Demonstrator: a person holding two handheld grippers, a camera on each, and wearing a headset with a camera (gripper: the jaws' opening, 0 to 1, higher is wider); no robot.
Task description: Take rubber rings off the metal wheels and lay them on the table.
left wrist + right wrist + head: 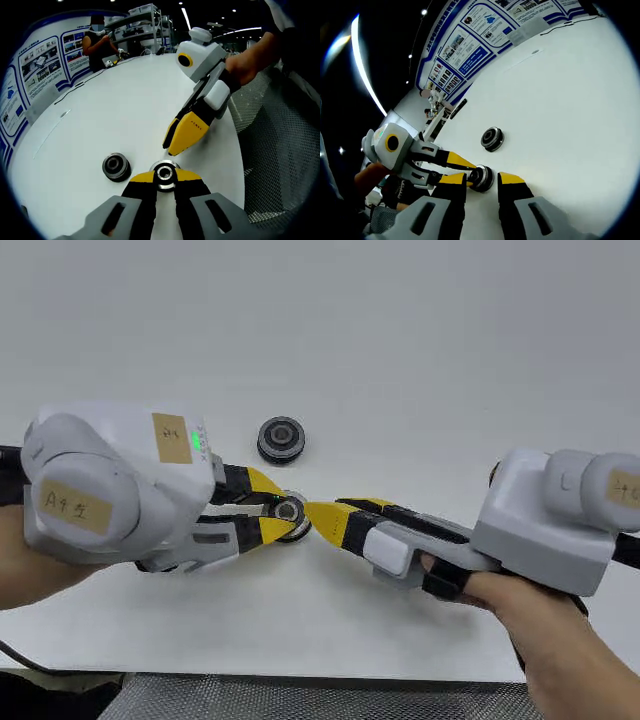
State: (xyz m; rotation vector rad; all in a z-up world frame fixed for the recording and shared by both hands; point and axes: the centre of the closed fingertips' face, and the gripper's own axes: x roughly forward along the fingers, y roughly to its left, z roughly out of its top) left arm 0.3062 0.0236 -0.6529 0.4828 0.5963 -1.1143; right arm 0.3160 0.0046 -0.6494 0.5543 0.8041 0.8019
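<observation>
Wheel pinched in my left gripper; my right gripper, slightly parted and empty, points at it, just beside.

Industrial lab: wall posters, storage racks, white table.

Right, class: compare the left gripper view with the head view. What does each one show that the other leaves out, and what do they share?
Left gripper view adds the room: wall posters, shelving and a person standing in the background. Head view adds the hand holding the left claw and a green light on that claw's body. Both show the left claw shut on a wheel, the right claw with its yellow tips close to it, and a second wheel lying on the white table.
</observation>
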